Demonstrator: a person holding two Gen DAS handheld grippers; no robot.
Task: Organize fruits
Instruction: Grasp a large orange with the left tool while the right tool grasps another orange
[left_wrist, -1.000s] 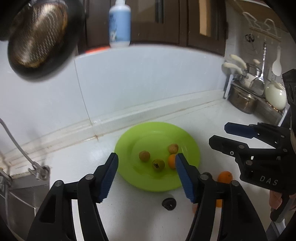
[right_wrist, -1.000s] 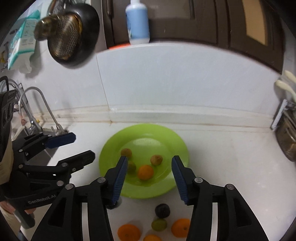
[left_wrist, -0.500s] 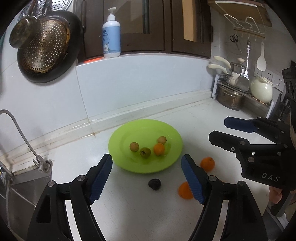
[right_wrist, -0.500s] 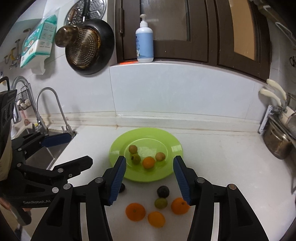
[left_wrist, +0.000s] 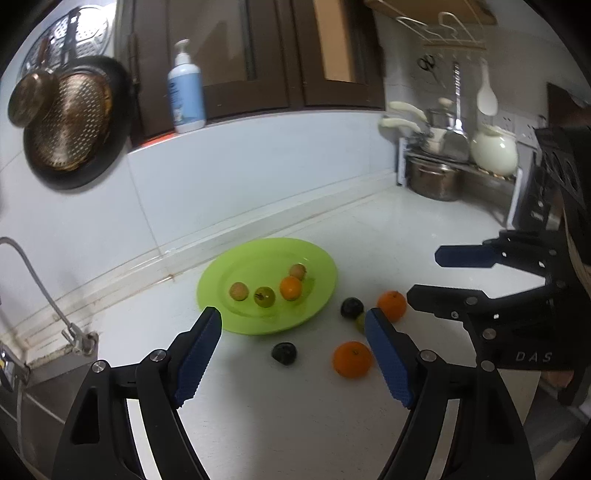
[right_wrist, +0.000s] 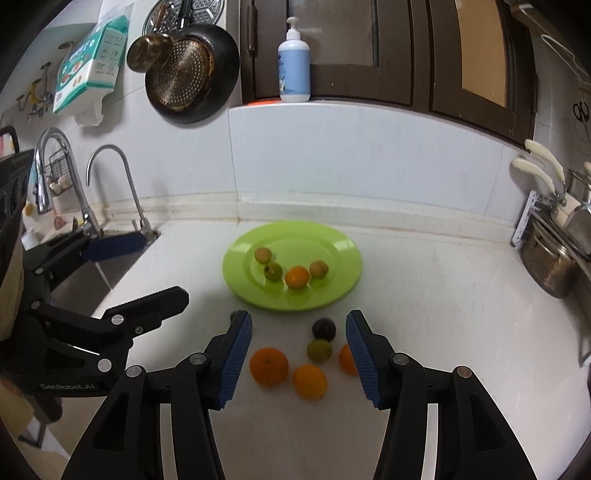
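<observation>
We have both grippers up over the counter (right_wrist: 424, 295), neither holding anything. Left gripper (left_wrist: 293, 354) has just been opening and now stands wide, nothing between the jaws; right gripper (right_wrist: 299, 356) sits at a moderate gap, also empty. Plate (right_wrist: 343, 284) holds four fruits: one small orange (right_wrist: 297, 277), a green one (right_wrist: 273, 272), two tan ones. Loose fruit sits on the counter just in front of the plate: three oranges (nearest to us (right_wrist: 309, 381), left one (right_wrist: 268, 366), a third partly hidden behind the right jaw), a green fruit (right_wrist: 319, 350), a dark fruit (right_wrist: 324, 328), and a second dark one (left_wrist: 283, 353) off to the left. Our read on handling: all small, round, light, so they'll roll if nudged on this smooth counter. Oranges look firm with some skin grip; the dark ones may be softer, so go easy on squeeze. We'd take each across its widest middle, pads on opposite sides, coming down from above. The green and dark pair look touching or nearly so, so clear the outer oranges first. Set down low in the plate, or they'll knock the ones already there.
</observation>
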